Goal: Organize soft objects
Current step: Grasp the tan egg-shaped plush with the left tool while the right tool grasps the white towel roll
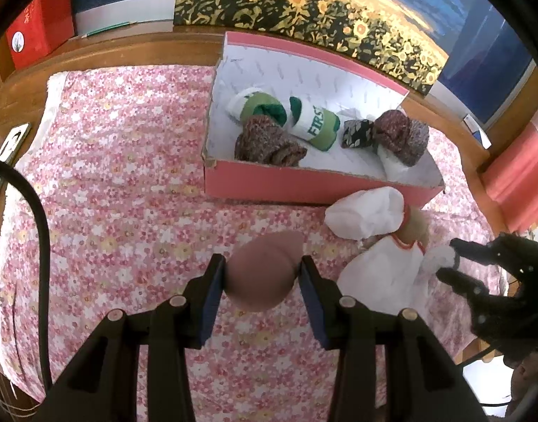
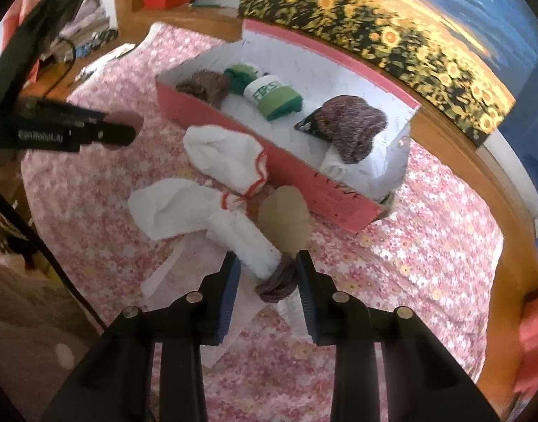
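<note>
On the floral cloth (image 1: 110,183), the left gripper (image 1: 262,274) clenches a pink sock (image 1: 265,267). Only the right view shows the right gripper (image 2: 267,274) released around a brown-cuffed white sock (image 2: 248,242), near the sock-filled box (image 2: 304,176).

Pink floral cloth (image 1: 128,176), coral box (image 1: 304,183), sunflower painting (image 1: 304,3).
</note>
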Action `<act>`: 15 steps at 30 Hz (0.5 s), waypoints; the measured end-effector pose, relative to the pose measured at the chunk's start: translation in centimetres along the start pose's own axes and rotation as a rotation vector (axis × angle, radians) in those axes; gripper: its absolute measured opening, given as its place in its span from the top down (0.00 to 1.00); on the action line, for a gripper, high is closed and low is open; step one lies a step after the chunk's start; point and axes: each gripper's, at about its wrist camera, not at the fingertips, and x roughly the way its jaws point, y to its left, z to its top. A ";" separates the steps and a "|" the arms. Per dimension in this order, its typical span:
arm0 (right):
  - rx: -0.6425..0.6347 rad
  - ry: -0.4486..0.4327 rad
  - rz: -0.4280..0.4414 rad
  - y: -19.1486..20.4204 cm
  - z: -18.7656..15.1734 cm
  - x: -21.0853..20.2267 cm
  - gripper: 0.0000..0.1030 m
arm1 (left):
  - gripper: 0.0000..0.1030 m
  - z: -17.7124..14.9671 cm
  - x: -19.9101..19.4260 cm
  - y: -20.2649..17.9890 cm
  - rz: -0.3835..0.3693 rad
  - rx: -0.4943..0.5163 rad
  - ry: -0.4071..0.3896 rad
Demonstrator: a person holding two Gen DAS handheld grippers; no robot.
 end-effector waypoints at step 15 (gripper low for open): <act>0.137 -0.110 0.029 -1.2 2.8 -2.4 0.68 | 0.56 1.6 -1.1 -1.5 -0.017 0.060 -0.052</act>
